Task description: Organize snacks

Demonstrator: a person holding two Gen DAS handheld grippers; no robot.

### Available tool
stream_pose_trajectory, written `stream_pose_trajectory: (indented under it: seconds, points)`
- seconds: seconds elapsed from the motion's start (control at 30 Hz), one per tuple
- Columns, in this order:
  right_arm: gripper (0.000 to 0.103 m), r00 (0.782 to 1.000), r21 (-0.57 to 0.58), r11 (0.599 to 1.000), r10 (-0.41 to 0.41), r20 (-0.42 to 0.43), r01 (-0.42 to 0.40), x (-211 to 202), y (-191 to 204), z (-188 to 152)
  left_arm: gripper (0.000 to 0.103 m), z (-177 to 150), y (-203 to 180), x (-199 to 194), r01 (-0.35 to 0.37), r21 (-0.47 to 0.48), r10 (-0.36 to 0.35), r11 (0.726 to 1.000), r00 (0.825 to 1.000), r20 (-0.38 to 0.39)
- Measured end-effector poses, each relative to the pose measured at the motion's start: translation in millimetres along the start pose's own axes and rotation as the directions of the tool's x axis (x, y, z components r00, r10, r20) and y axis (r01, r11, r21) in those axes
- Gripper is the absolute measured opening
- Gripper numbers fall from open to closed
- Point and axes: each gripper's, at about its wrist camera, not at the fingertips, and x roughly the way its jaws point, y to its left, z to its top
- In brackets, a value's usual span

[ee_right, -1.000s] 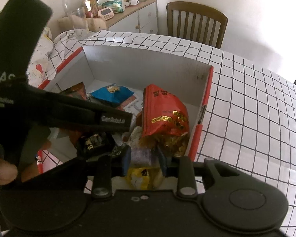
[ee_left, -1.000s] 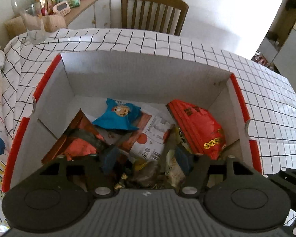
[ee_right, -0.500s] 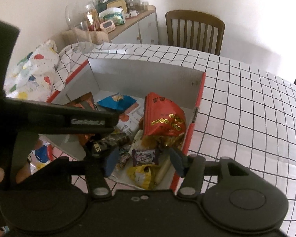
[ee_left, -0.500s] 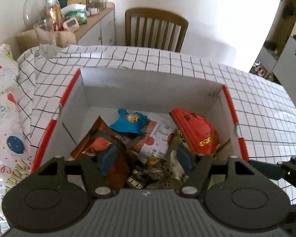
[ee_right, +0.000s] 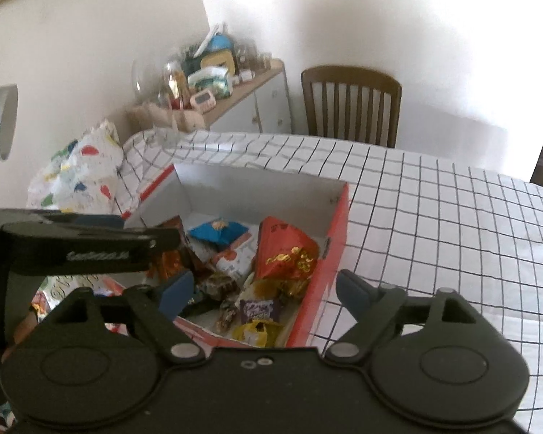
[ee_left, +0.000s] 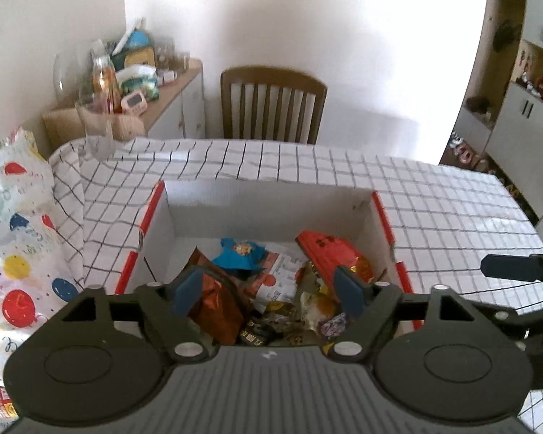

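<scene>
A white cardboard box [ee_left: 264, 199] with red-edged side flaps is being shown on a table covered by a black-grid tablecloth [ee_left: 434, 195]; the snacks are being held loose inside it. A red bag with gold print [ee_left: 335, 253] is being leaned against the box's right-hand wall, a blue packet [ee_left: 239, 258] is lying toward the far wall, and an orange-brown foil bag [ee_left: 217, 302] is lying at the near left. A white-and-orange packet [ee_left: 278, 284] is seen between them, with small wrapped sweets scattered at the near end, among them a purple-wrapped one [ee_right: 259, 307] and a yellow one [ee_right: 255, 332].

The left gripper [ee_left: 268, 289] is being held above the near end of the box, its jaws being opened, with nothing pinched between its blue pads [ee_left: 188, 289]. The right gripper [ee_right: 264, 289] is likewise being spread over the box's near right corner, empty, its pads clear of every packet.

A balloon-print bag [ee_left: 14, 231] is lying beside the box on the left. A wooden chair [ee_left: 271, 105] and a cluttered sideboard [ee_left: 170, 86] are being shown beyond the table.
</scene>
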Motion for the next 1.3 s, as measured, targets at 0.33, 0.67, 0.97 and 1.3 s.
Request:
stream_pose_trajectory:
  seconds: [0.33,0.67,0.97,1.3]
  points:
    - [0.102,0.986,-0.051,0.998,0.029,0.163,-0.021,-46,-4,0,0.101,-2,-6,-43,0.054,-0.001,-0.053,0.999,0.994,0.093]
    - [0.103,0.969,-0.061,0.998,0.029,0.244,-0.015,-77,-5,-4,0.103,-10,-16,-74,0.056,0.002,-0.056,0.998,0.987,0.15]
    - [0.103,0.971,-0.059,0.998,0.034,0.236,-0.021,-91,0,-12,0.103,-21,-19,-86,0.041,-0.021,-0.039,0.999,0.996,0.084]
    - [0.103,0.979,-0.067,0.997,0.052,0.197,-0.039,-93,4,-18,0.103,-29,-16,-91,0.013,-0.046,-0.01,0.999,0.998,0.057]
